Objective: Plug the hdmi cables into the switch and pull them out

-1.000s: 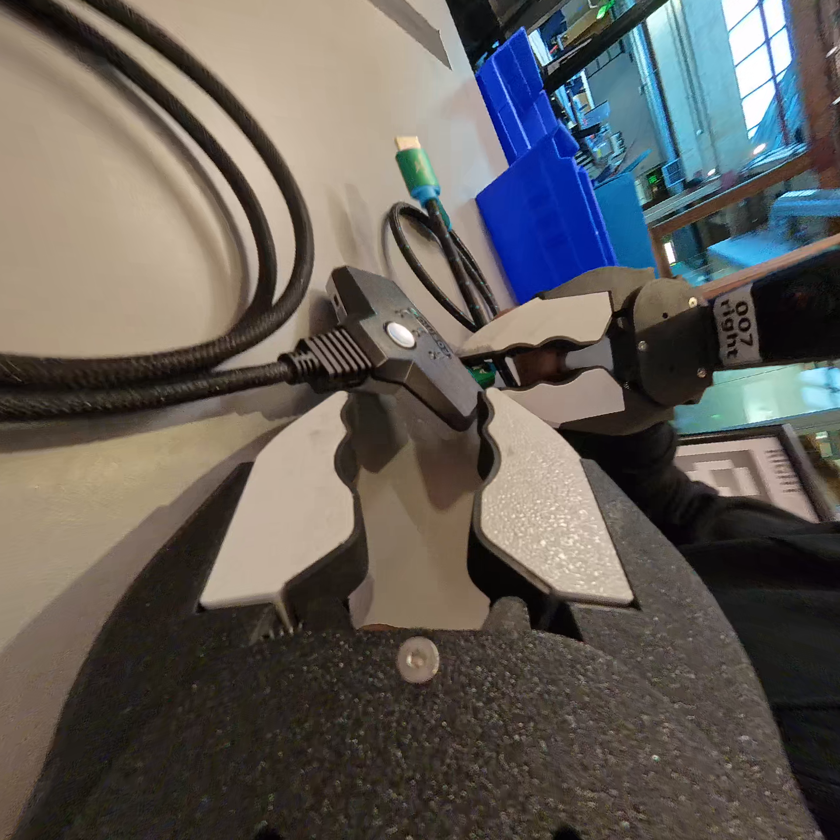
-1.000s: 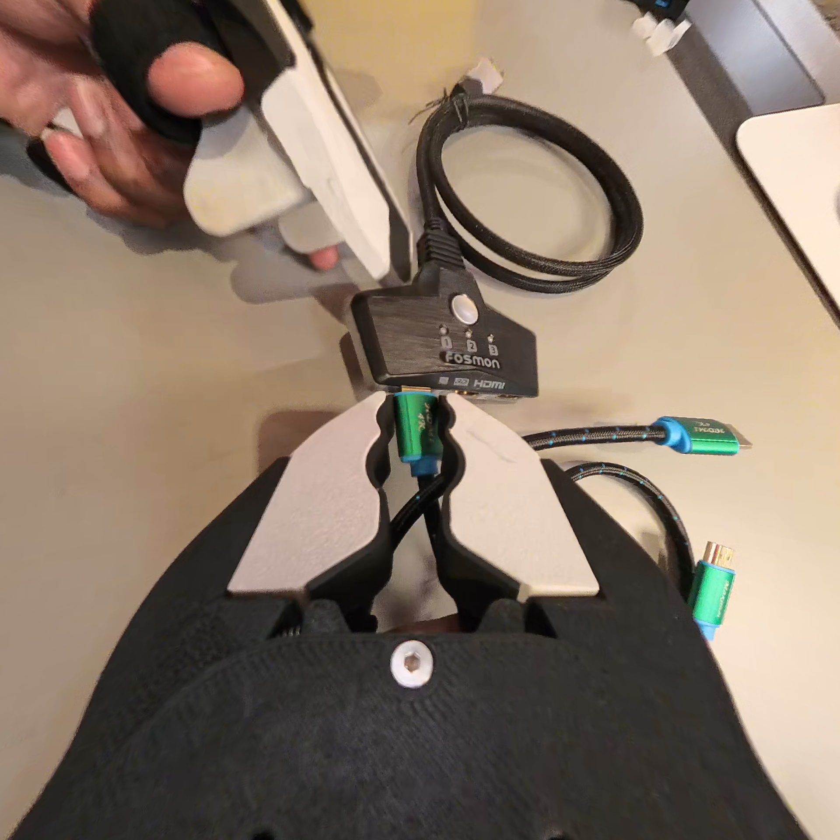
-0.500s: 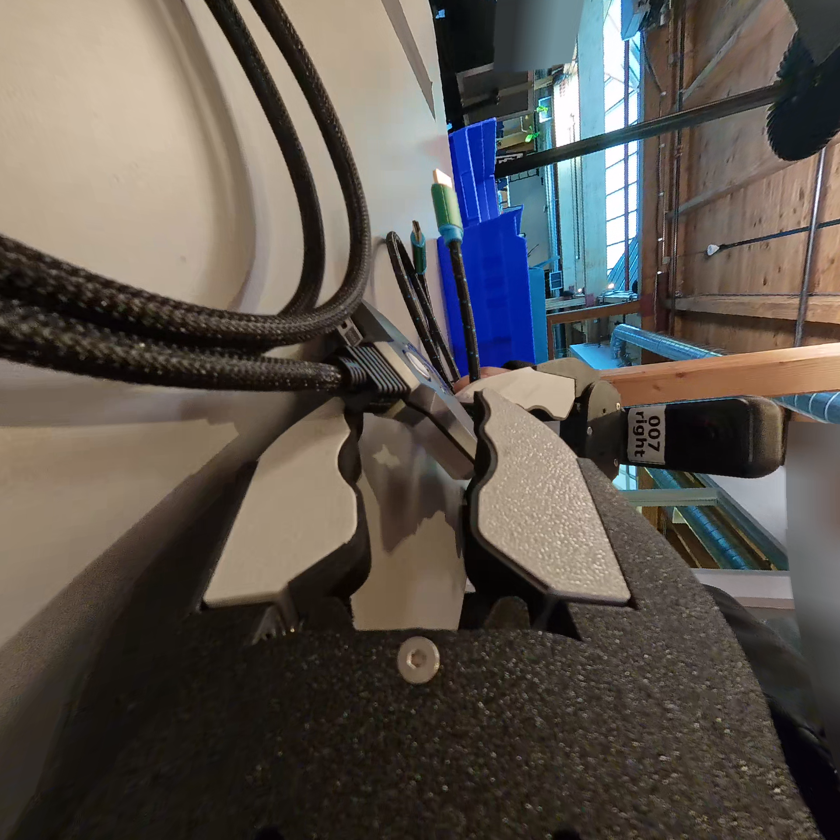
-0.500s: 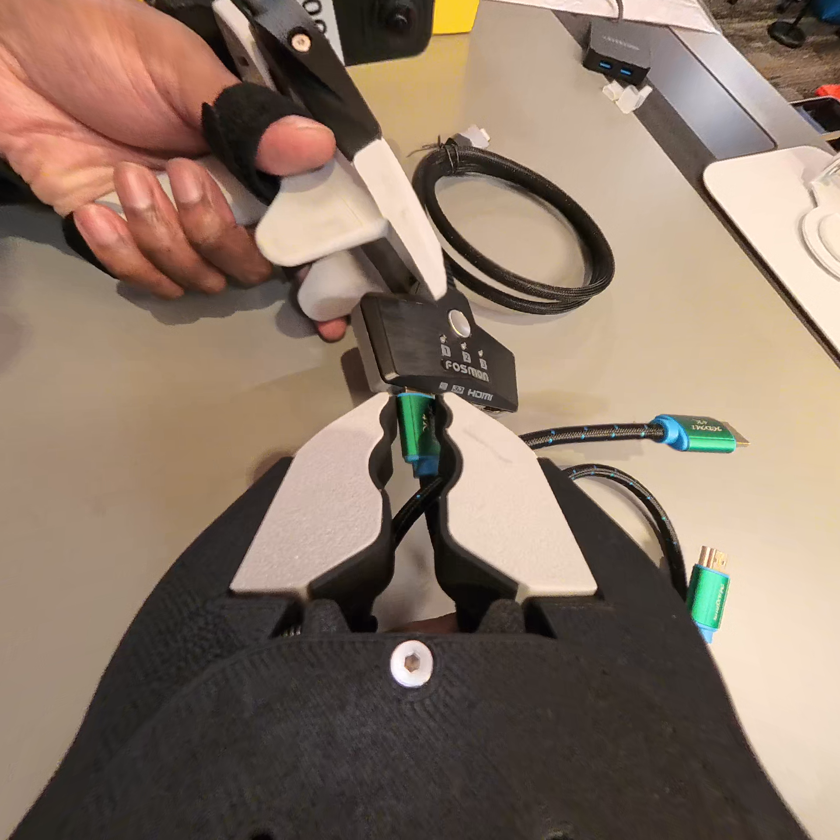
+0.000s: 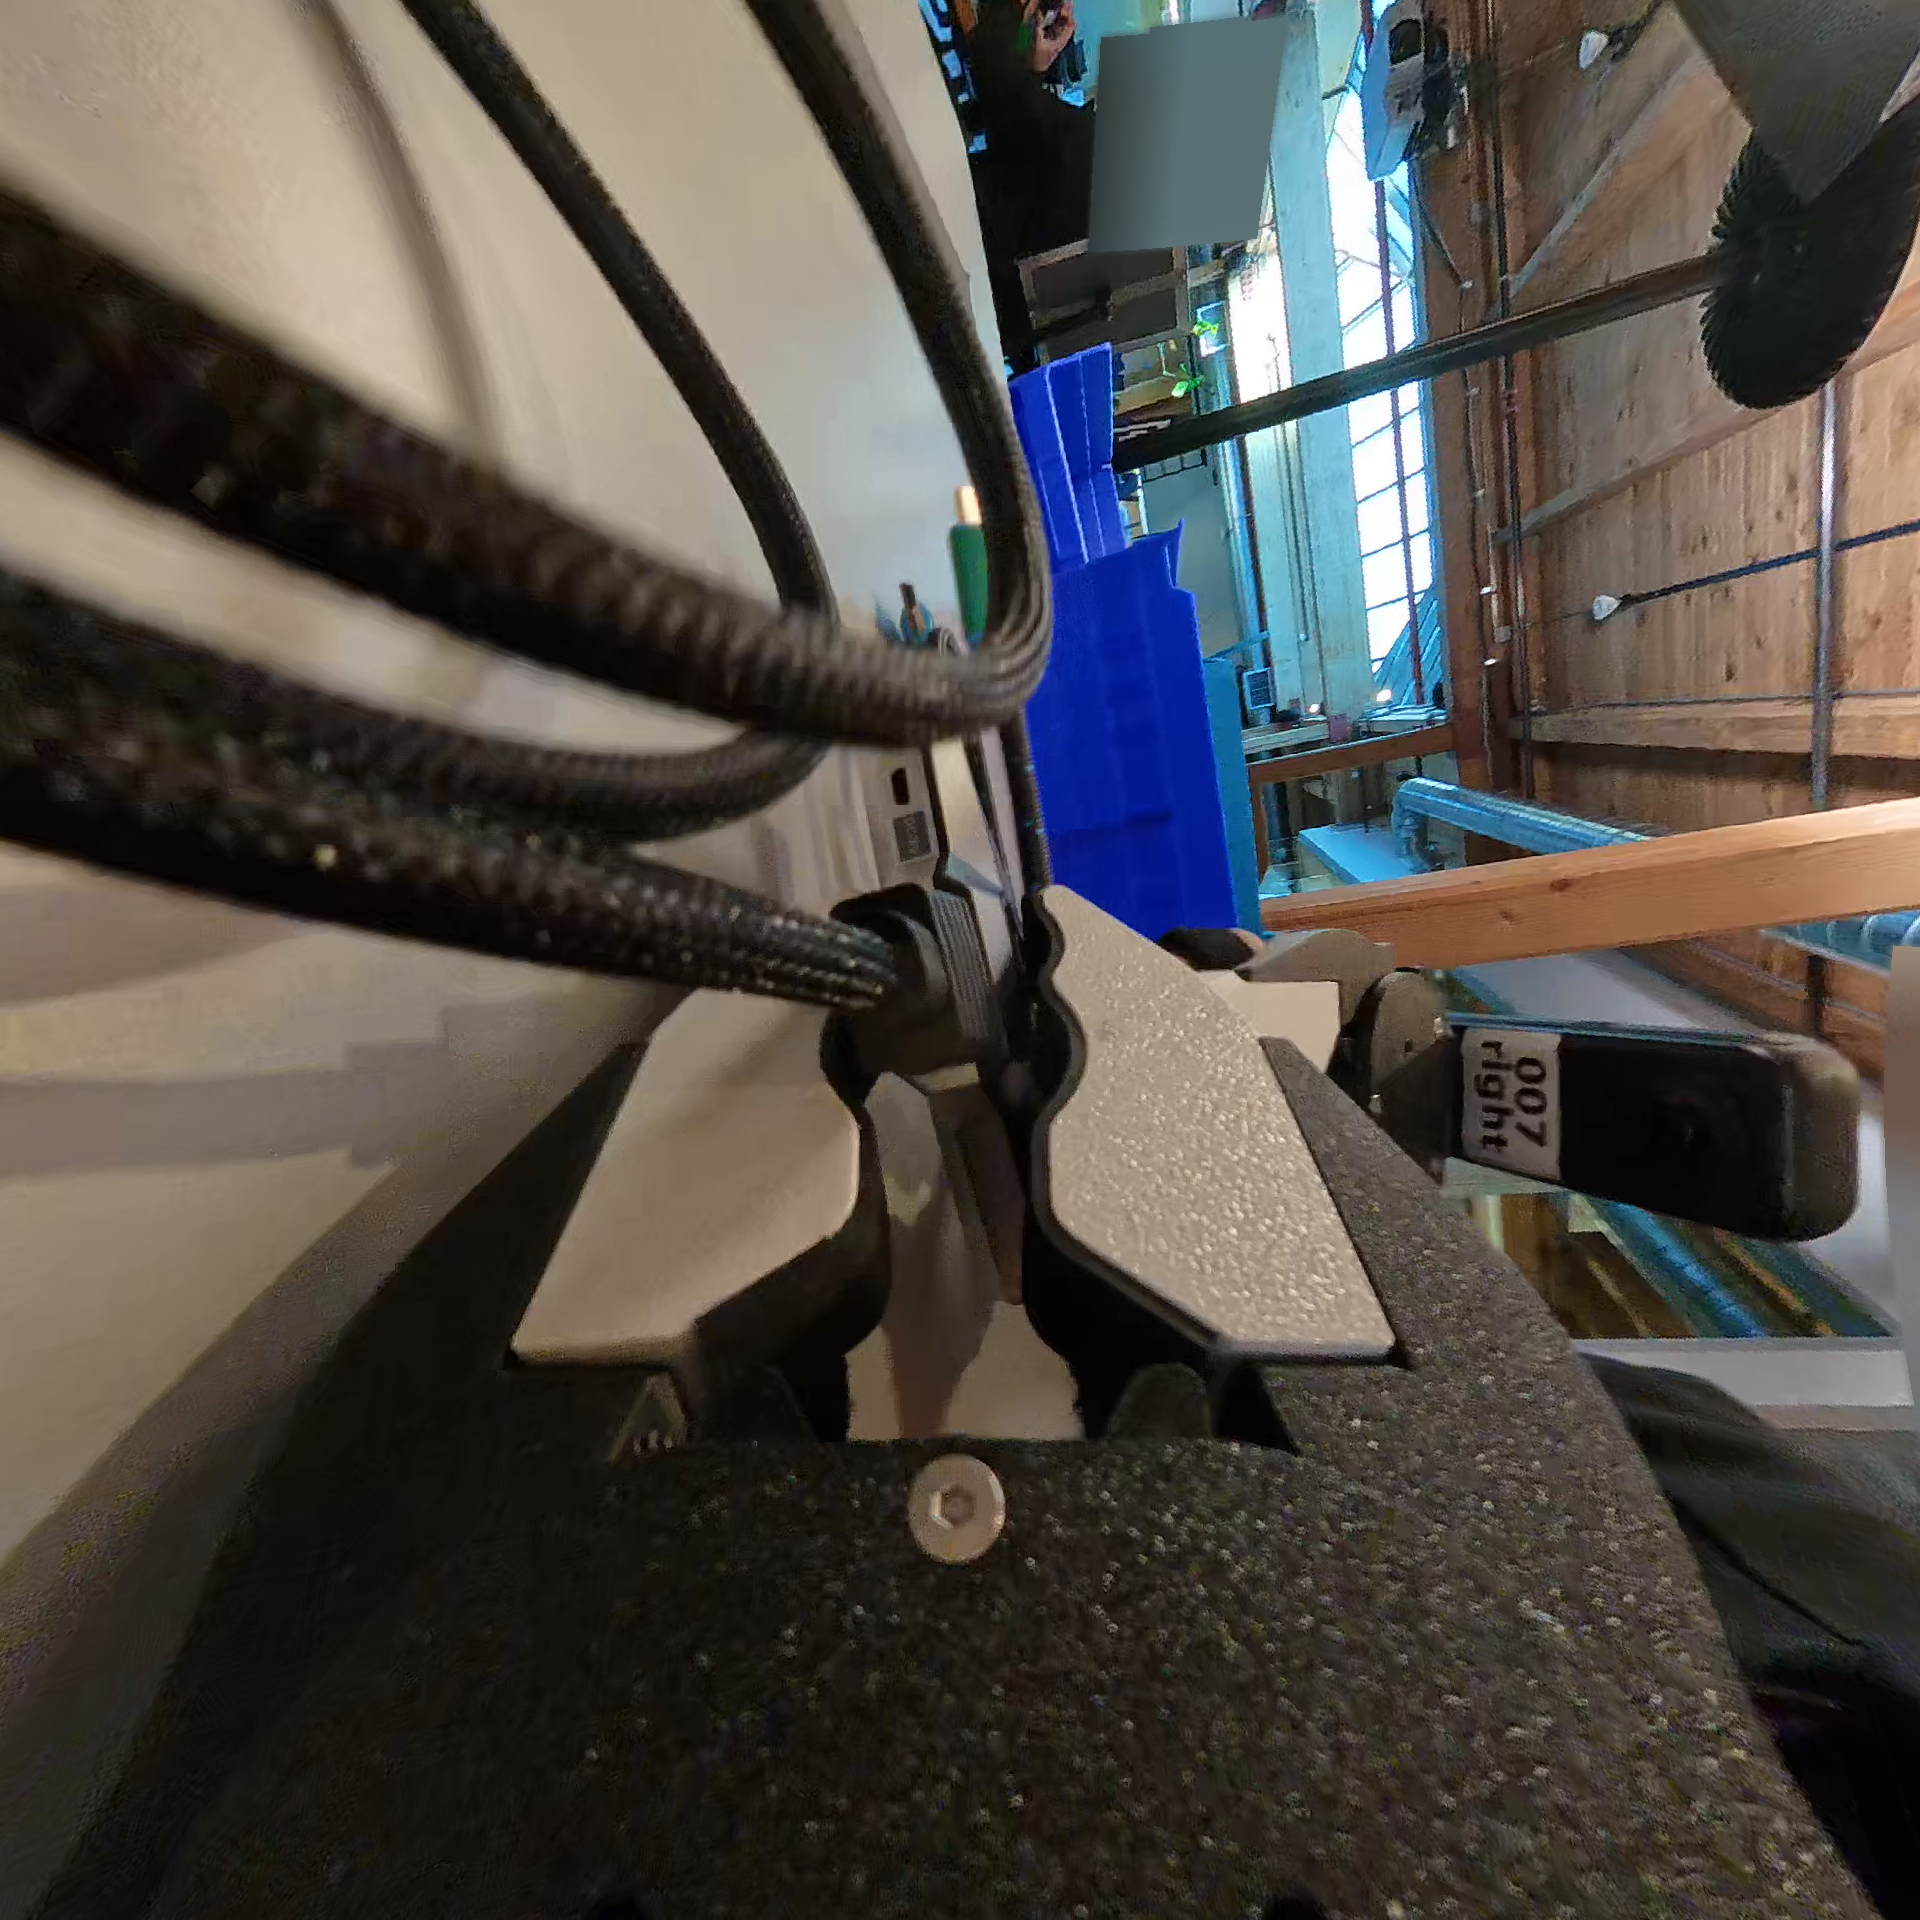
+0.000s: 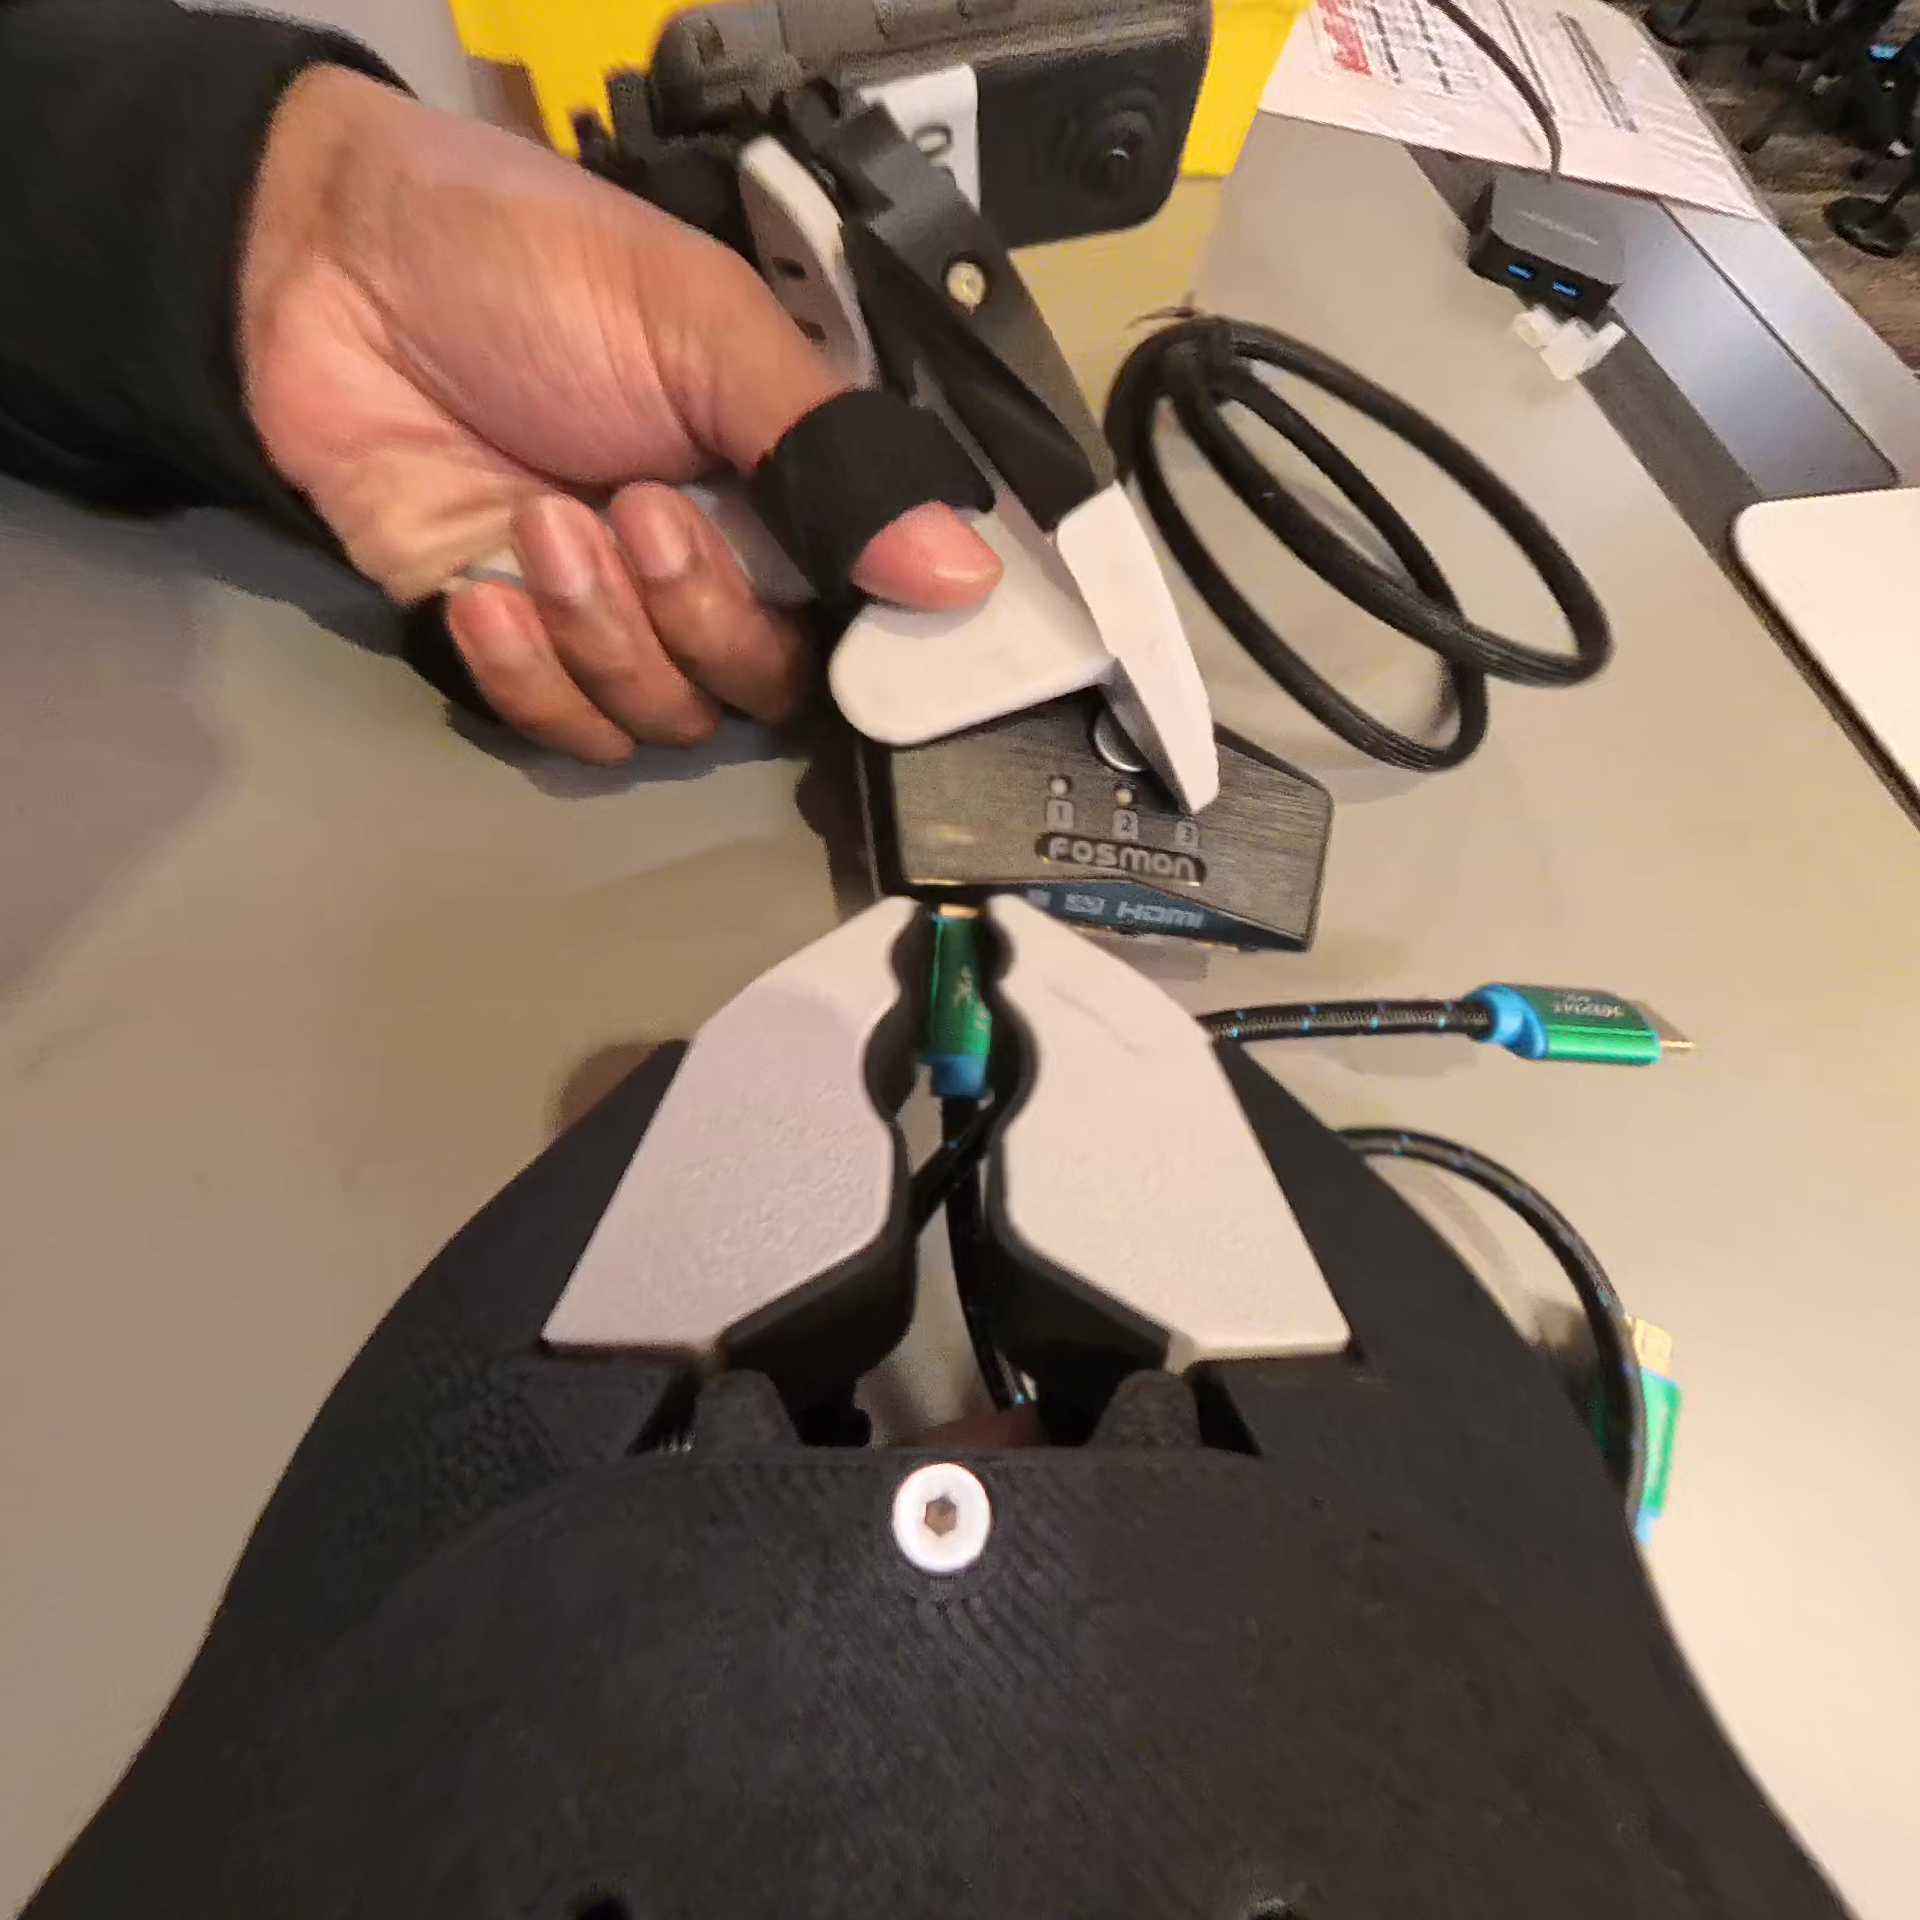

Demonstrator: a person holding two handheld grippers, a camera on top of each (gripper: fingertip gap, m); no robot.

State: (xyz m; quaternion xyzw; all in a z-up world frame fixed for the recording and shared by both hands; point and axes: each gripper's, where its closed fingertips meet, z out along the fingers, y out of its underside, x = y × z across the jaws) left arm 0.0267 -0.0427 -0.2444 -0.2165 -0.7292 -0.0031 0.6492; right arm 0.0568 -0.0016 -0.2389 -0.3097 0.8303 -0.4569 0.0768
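Both hand-held grippers clenched | right [image 6: 951, 935] grips plug [image 6: 958, 1013], nose toward switch [image 6: 1101, 831] | left [image 5: 987, 997] clamps switch

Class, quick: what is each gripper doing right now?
Left gripper: shut on the switch.
Right gripper: shut on the green plug.

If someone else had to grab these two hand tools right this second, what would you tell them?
Right gripper: shut on the green metal HDMI plug, its tip at the black box-shaped switch; how deep it sits cannot be told.
Left gripper: shut on the switch, tilted off the grey table.
Two more green-plugged braided cables lie loose on the right.
Left: seat this plug, plug in the other two, then pull all out.
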